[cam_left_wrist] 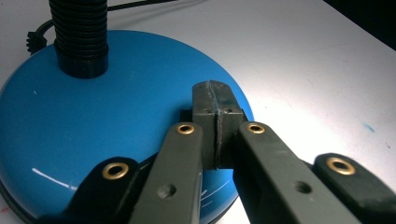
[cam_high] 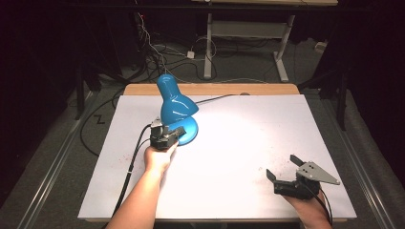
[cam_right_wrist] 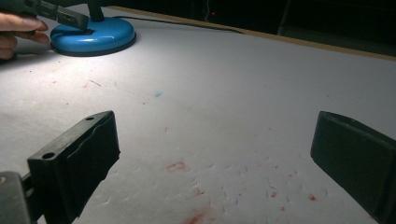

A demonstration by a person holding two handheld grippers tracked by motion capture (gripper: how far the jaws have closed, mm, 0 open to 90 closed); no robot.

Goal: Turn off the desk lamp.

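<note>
A blue desk lamp stands at the table's back left, its shade tilted down over a round blue base. Light falls on the white tabletop. My left gripper is shut with nothing between its jaws. Its joined tips rest on the top of the base, to the right of the black ribbed neck. My right gripper stands open near the front right corner, low over bare table. Across the table from it are the lamp base and the left gripper.
The lamp's black cord runs off the table's back edge. A wooden strip borders the far side. Red and blue marks dot the tabletop. Cables and another table's legs are on the floor behind.
</note>
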